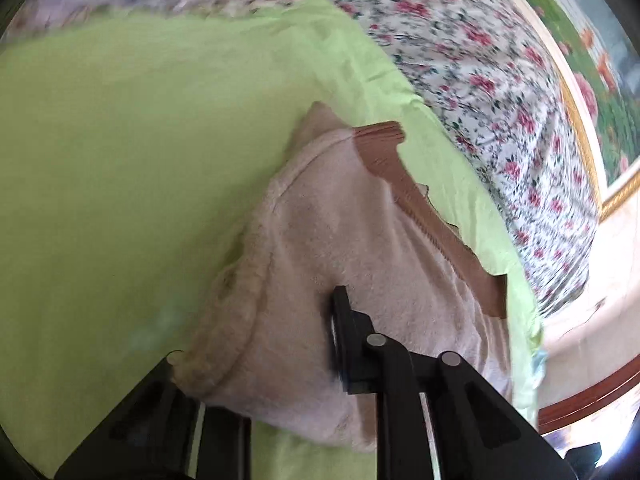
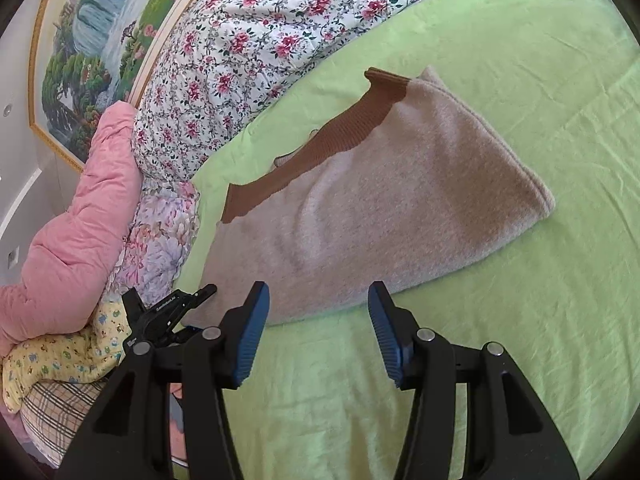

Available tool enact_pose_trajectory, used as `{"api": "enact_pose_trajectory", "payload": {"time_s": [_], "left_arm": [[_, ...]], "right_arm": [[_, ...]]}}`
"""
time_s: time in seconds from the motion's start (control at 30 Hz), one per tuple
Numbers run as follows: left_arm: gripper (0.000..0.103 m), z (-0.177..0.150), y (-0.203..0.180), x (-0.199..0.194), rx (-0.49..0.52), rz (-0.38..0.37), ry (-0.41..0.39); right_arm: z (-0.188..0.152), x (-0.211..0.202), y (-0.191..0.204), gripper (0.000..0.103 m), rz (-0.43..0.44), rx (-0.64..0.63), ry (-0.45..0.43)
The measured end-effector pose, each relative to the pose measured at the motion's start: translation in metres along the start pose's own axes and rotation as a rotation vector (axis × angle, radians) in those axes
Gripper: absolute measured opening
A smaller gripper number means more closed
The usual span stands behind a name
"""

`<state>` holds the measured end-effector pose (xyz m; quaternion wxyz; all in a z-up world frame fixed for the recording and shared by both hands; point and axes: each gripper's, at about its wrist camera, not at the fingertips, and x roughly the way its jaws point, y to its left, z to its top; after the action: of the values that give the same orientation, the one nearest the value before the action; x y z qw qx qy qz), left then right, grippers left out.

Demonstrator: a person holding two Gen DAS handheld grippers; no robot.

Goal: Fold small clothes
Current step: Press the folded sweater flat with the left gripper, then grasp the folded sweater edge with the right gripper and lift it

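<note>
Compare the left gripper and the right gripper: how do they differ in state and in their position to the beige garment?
The left gripper is shut on an edge of the beige garment, with fleece bunched between its fingers; the right gripper is open and holds nothing. The left gripper touches the garment at its corner near the pillows; the right gripper hovers just short of the near edge, above the green sheet. Both have black frames and point at the same garment.

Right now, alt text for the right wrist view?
A folded beige fleece garment with a brown ribbed hem lies on a lime-green sheet. The right tongs hang open and empty just short of its near edge, with a floral quilt beyond.
</note>
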<state>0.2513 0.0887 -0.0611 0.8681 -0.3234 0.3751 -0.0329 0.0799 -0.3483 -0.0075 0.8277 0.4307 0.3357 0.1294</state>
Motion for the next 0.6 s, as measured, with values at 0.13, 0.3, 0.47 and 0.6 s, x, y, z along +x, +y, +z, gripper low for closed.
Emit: {"api": "enact_pose_trajectory", "payload": {"time_s": [0.13,0.3,0.47,0.6], "left_arm": [[0.008,0.0,-0.043,-0.014,0.146,-0.041,-0.047],[0.006,-0.021,-0.122,-0.02,0.369,-0.122,-0.061],[0.006,-0.062,-0.19,0.007,0.505,-0.212,0.016],[0.006,-0.1,-0.215,0.046,0.563,-0.211,0.109]], "right_arm": [[0.015,0.003,-0.009,0.053,0.001,-0.008,0.006],[0.052,0.013,-0.026,0.053,0.014,-0.013,0.024],[0.09,0.027,-0.035,0.053,0.059,-0.012,0.051],[0.117,0.053,-0.039,0.053,0.125,0.008,0.117]]}}
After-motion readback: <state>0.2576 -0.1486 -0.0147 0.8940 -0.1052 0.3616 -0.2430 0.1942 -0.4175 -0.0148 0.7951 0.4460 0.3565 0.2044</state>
